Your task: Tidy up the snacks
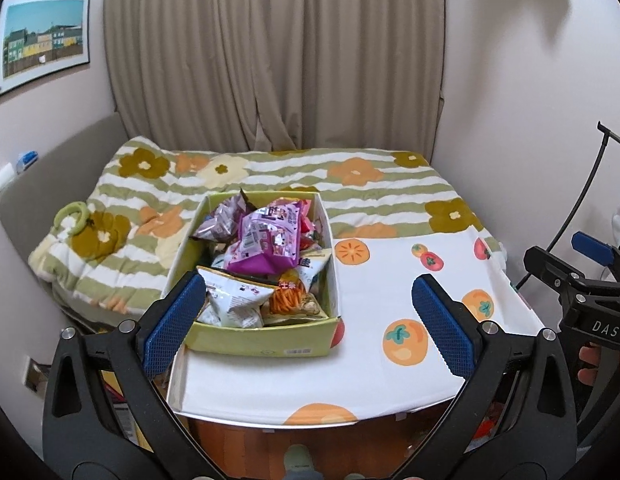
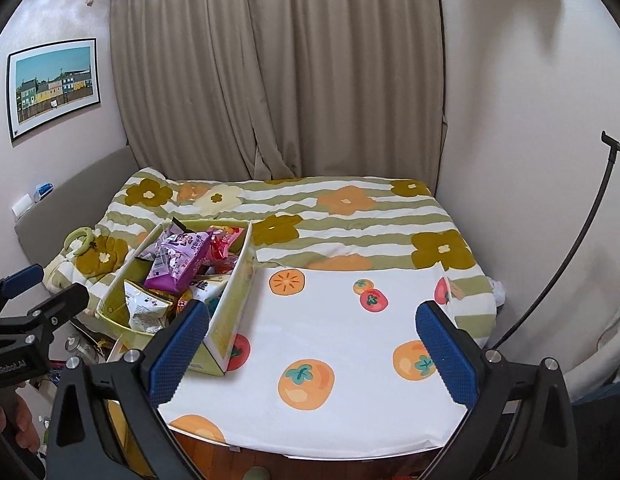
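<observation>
The curtain (image 1: 273, 52) fills the back wall in both views, with a picture (image 1: 41, 42) of coloured houses on the left wall. Below it a bed (image 1: 269, 176) carries a green-striped flowered blanket, and a green ring (image 1: 71, 214) lies on its left side. In front stands the desk (image 2: 342, 332), covered by a white cloth printed with orange fruit.

The left wrist view looks straight down into the green box (image 1: 265, 340) at the desk's left, heaped with snack packets: a purple bag (image 1: 265, 240) on top, a white bag (image 1: 233, 300) nearer the front. The right wrist view shows the same box from the side and much more bare cloth to the right of it. Only the right wrist view shows a strip of ceiling.

The left tongs (image 1: 310, 320) are spread wide and empty; their left pad overlaps the box's near corner, though contact cannot be judged. The right tongs (image 2: 322, 348) are likewise released, holding nothing above the cloth.
</observation>
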`<state>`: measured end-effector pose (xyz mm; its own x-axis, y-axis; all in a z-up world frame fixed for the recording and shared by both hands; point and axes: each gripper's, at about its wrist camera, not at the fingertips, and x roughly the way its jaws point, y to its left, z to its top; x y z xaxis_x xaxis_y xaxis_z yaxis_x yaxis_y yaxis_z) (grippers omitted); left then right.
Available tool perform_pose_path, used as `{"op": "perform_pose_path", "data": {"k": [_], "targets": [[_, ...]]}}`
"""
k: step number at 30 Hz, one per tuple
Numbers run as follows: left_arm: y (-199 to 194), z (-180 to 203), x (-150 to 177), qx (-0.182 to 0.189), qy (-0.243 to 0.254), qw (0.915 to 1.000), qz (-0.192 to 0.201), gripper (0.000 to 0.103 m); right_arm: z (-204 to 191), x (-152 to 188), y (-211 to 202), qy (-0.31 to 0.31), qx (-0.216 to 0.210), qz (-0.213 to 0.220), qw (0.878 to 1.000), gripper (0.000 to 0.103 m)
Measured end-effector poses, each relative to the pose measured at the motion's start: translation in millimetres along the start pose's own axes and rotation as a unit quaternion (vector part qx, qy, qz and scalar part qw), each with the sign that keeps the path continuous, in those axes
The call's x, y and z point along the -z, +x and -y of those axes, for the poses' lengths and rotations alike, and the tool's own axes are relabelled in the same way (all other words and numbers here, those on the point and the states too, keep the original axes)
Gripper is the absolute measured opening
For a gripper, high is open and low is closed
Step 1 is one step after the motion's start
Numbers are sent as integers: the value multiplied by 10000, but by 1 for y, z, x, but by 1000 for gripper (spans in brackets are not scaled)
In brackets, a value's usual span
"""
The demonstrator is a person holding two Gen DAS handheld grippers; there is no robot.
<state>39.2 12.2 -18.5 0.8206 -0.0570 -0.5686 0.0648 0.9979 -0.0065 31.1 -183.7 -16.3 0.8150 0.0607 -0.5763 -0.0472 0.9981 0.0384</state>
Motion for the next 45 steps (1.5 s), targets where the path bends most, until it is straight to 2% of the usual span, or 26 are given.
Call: {"op": "perform_pose_path", "data": {"k": [45], "targets": [[-6,-1,-6,-142,66,9998,135,102,8,3,-5,93,25,80,9999,103]]}}
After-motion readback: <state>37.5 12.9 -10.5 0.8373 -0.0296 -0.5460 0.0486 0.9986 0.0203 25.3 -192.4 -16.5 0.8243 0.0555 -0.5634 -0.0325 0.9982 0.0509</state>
